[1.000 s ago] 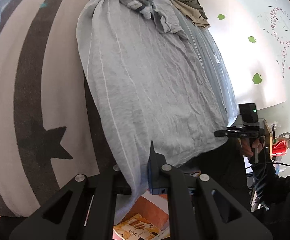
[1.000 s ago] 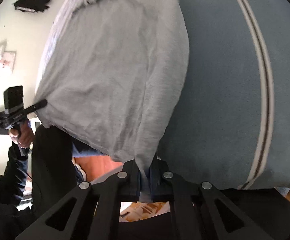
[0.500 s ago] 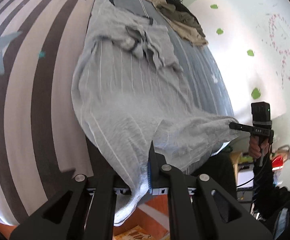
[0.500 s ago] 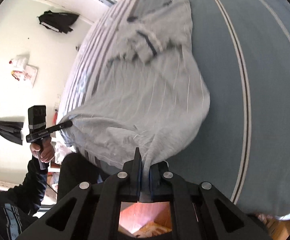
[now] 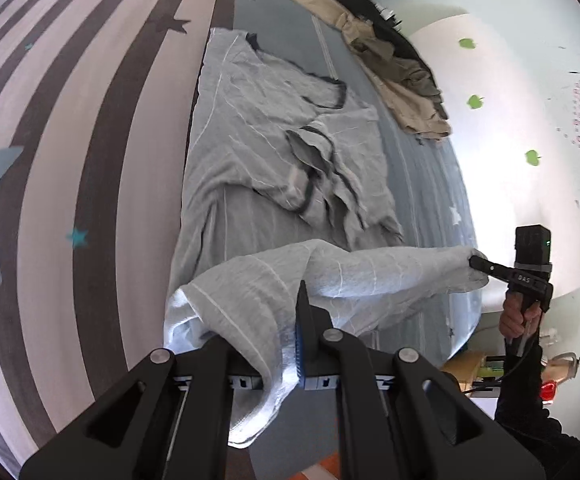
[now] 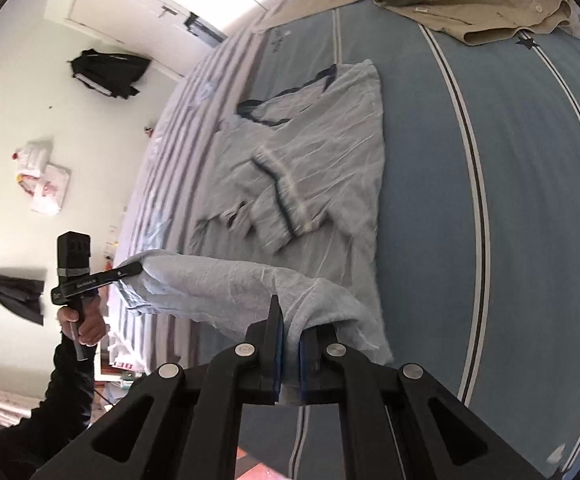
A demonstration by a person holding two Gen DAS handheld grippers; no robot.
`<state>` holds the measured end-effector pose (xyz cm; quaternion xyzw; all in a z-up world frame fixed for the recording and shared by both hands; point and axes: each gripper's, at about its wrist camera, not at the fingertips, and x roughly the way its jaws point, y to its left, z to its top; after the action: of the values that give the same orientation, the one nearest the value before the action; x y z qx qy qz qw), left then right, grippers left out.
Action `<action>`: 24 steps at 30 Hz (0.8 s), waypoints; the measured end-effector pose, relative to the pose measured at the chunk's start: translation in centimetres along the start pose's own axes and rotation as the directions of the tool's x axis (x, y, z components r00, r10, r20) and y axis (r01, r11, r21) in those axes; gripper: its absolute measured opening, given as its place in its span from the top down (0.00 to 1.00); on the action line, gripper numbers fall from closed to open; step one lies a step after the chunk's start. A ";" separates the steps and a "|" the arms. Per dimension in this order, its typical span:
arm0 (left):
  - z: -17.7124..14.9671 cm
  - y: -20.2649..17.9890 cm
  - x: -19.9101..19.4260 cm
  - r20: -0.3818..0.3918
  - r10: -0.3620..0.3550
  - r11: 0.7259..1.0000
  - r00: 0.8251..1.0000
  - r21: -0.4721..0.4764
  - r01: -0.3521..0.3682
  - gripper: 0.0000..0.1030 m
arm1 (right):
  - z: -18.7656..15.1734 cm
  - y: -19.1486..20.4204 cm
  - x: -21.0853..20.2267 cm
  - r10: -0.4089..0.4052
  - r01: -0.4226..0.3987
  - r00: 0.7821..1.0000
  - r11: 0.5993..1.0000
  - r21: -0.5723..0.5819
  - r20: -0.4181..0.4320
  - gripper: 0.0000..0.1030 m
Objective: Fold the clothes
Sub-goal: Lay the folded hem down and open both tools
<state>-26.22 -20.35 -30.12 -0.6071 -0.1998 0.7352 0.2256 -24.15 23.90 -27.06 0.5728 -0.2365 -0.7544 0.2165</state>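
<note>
Each wrist camera looks close along its own fingers across the bed [image 5: 429, 184]; both share the grey shirt [image 5: 258, 168] and see the opposite gripper.

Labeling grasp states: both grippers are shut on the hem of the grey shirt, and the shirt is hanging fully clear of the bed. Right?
Not quite. Both the left gripper and the right gripper are shut on the hem of the grey shirt, but only that edge is lifted. The left wrist view shows the collar and sleeves lying on the bed.
</note>
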 end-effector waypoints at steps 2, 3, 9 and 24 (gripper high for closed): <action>1.5 0.5 1.0 -0.013 0.010 1.000 1.000 -0.011 -0.010 0.94 | 1.4 -0.4 1.0 -0.004 0.004 1.000 1.000 0.004 -0.013 0.95; 2.2 0.7 1.5 -0.020 0.015 1.000 1.000 -0.016 -0.016 0.94 | 1.9 -0.7 1.4 -0.004 0.004 1.000 1.000 0.005 -0.019 0.95; 6.2 2.3 4.3 -0.065 0.030 0.998 0.997 -0.048 -0.033 0.94 | 5.0 -2.5 4.3 -0.014 0.016 0.998 1.000 0.023 -0.063 0.95; 11.9 3.2 9.2 -0.157 0.087 0.995 0.984 -0.029 -0.093 0.90 | 12.0 -7.0 10.1 -0.003 0.015 0.995 0.993 0.117 -0.100 0.85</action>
<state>-39.70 -17.90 -37.09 -0.6749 -0.1672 0.6914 0.1961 -38.67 24.73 -36.21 0.6227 -0.2667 -0.7104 0.1908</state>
